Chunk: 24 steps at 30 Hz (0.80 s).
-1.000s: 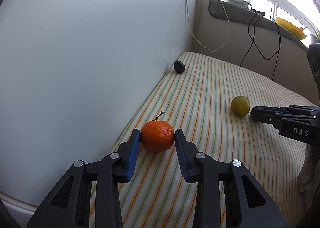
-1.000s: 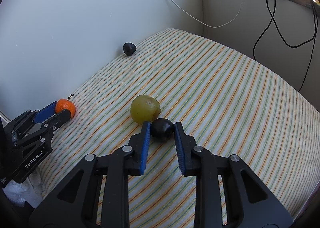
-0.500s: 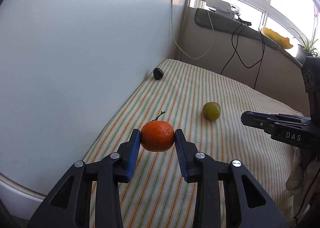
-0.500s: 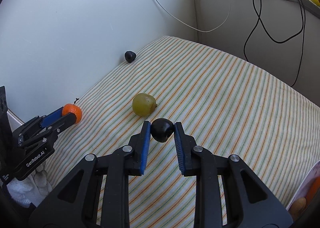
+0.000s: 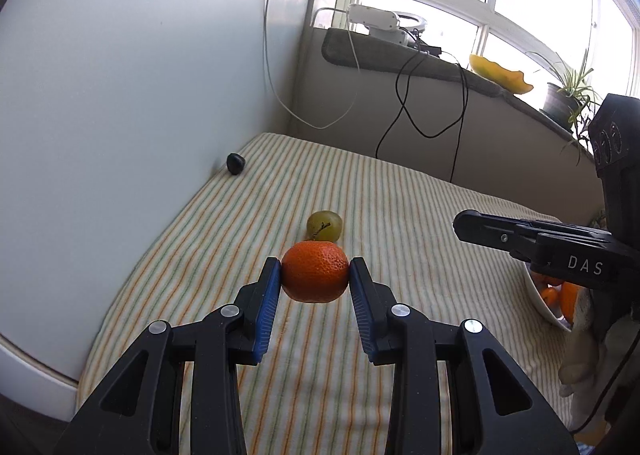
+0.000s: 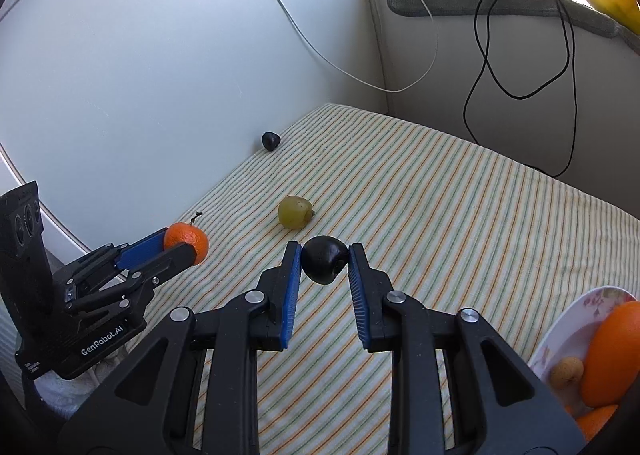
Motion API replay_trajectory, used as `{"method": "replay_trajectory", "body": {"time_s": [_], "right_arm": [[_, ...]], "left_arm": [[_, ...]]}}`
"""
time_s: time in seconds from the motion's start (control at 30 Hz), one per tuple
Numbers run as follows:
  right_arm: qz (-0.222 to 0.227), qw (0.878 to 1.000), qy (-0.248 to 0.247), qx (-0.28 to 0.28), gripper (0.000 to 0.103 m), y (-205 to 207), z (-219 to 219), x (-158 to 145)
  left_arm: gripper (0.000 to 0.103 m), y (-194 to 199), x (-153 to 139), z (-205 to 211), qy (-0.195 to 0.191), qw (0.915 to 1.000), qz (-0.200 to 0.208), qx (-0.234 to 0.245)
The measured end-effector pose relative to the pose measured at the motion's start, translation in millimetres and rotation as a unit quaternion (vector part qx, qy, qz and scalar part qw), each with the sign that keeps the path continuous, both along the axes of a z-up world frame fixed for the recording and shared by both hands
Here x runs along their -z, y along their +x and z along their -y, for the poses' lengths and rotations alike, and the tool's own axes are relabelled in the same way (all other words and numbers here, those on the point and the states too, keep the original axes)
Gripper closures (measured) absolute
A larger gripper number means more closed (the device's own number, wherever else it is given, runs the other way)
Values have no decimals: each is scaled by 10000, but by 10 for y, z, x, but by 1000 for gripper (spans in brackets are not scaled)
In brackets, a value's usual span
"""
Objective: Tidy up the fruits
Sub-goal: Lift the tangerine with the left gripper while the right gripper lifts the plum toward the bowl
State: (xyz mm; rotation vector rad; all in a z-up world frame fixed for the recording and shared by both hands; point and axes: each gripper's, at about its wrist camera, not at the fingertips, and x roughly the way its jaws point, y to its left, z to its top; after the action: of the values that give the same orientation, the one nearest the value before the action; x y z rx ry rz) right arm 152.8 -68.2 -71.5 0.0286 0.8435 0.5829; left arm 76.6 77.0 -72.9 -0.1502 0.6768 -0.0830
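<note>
While my left gripper (image 5: 315, 279) hangs above the striped tabletop (image 5: 400, 207), its blue fingers (image 5: 267, 309) pinch a tangerine (image 5: 315, 277) at their tips, one pad on each side. Between my right gripper's (image 6: 324, 261) fingers (image 6: 291, 291) sits a dark plum (image 6: 324, 260), clamped the same way and lifted off the cloth. A green fruit (image 6: 295, 211) lies on the tabletop just beyond both. Another small dark fruit (image 6: 270, 140) rests far back by the wall. A plate (image 6: 568, 331) with oranges (image 6: 614, 353) sits at my right.
</note>
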Motion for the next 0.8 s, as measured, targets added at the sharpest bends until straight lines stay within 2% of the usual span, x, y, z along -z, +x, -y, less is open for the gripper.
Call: {"method": "replay_trajectory", "body": {"time_s": [0.4,0.8], "right_arm": [[234,9990,155,340,78,-306,569,-306],[286,9970,38,714,78,-464,1173,-400]], "left_arm": [[70,-36,-89,522,-133,9980,34,610],[70,-130,-182,1091,-285,9914,74,1274]]}}
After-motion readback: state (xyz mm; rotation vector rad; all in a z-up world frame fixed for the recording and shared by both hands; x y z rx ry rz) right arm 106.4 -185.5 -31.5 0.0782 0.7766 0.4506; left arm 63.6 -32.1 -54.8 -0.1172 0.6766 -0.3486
